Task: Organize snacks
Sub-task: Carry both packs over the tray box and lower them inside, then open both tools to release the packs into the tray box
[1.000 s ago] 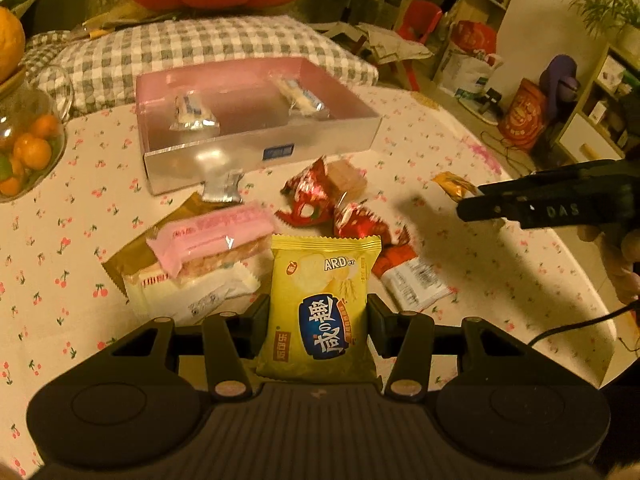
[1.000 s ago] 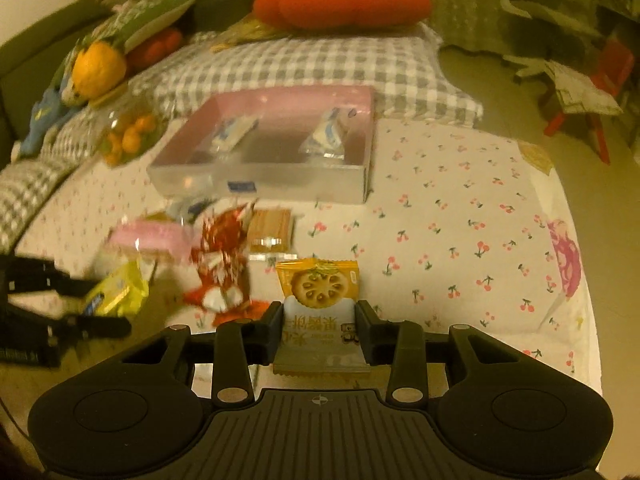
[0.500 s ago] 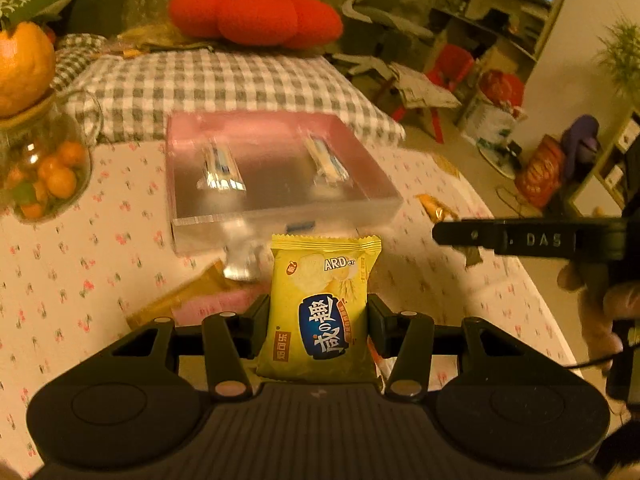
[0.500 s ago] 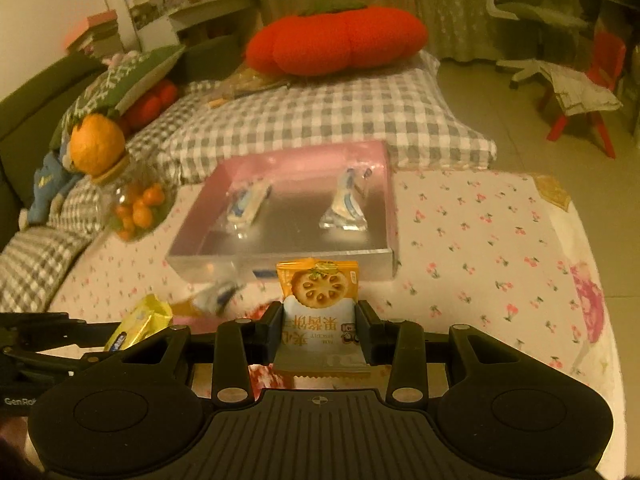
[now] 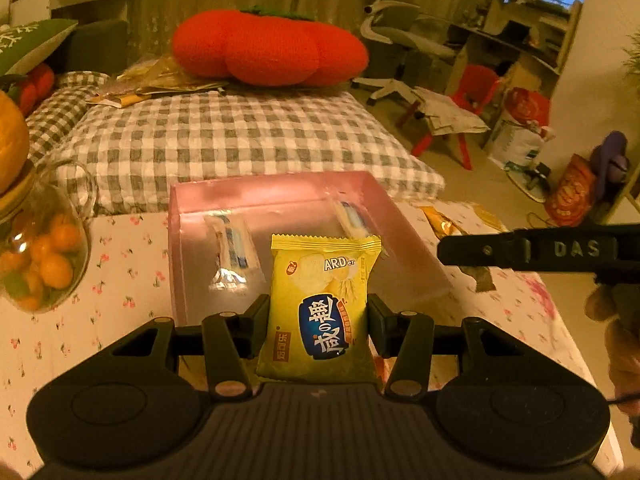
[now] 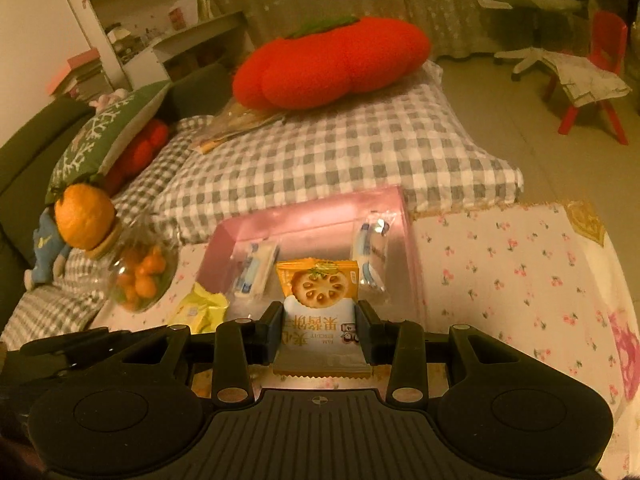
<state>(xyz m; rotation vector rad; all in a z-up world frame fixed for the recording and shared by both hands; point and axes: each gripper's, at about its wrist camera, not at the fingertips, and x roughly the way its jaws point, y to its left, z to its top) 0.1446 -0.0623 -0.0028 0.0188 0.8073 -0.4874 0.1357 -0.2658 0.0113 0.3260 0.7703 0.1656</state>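
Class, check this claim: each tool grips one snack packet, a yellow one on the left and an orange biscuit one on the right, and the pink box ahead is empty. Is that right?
Not quite. The pink box is not empty: the right wrist view shows two clear-wrapped snacks inside. The rest holds: the left tool grips the yellow packet, and the right tool grips the orange biscuit packet.

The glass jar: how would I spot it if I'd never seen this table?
Start at the pink tray in the middle of the cherry-print tablecloth, then look to its left edge. The glass jar stands there, apart from the tray. It alone is see-through, filled with small orange fruits and topped by an orange-shaped lid.
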